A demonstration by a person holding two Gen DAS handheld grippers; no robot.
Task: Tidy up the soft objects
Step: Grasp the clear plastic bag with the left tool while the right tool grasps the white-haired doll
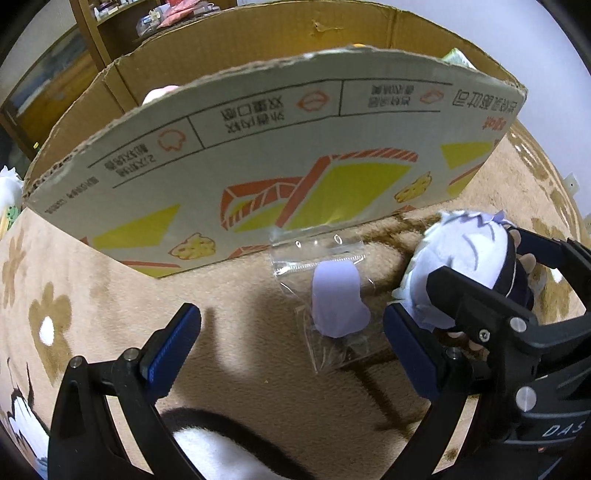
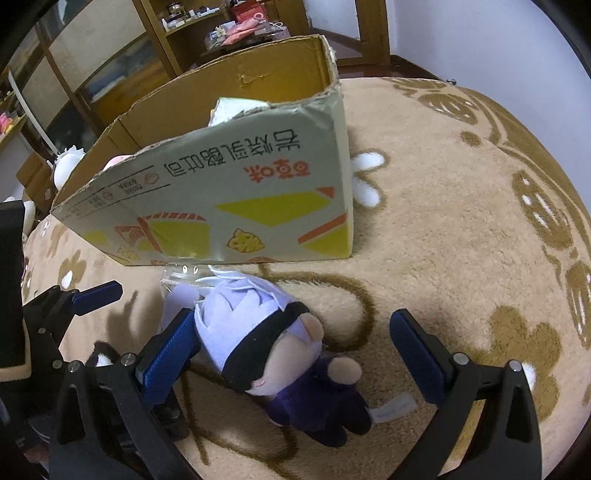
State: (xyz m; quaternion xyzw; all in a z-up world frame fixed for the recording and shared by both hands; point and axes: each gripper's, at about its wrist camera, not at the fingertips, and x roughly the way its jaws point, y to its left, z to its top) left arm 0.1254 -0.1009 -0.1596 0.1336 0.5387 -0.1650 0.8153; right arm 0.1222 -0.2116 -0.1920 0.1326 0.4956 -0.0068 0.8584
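saw the left claw (image 1: 291, 349) spread wide above a tan blanket (image 1: 240, 325) with brown flowers, nothing between its blue pads (image 1: 171, 343). found a clear plastic bag (image 1: 325, 295) with a pale lilac piece inside lying flat on the blanket between those fingers, its top edge touching the foot of the cardboard box (image 1: 258, 155). noted the box standing open-topped, its printed front wall upside down, with pink and pale green soft things peeking over the rim. caught a strip of black and white plush (image 1: 221, 439) at the bottom edge, too cropped to name.

saw the right claw (image 2: 295, 354) also spread wide, straddling the doll (image 2: 280, 350) without squeezing it; left pad just beside or touching the doll's head, cannot tell which; right pad well apart from it. found the doll lying on its back on the blanket (image 2: 461, 258), just in front of the box (image 2: 221, 192), white spiky hair toward the box, black band over the eyes, dark purple body toward the camera, a white tag by its legs. spotted the plastic bag (image 2: 177, 288) partly under the doll's hair, and the left claw (image 2: 96, 295) at the left edge. noted wooden shelves (image 2: 207, 33) behind the box.
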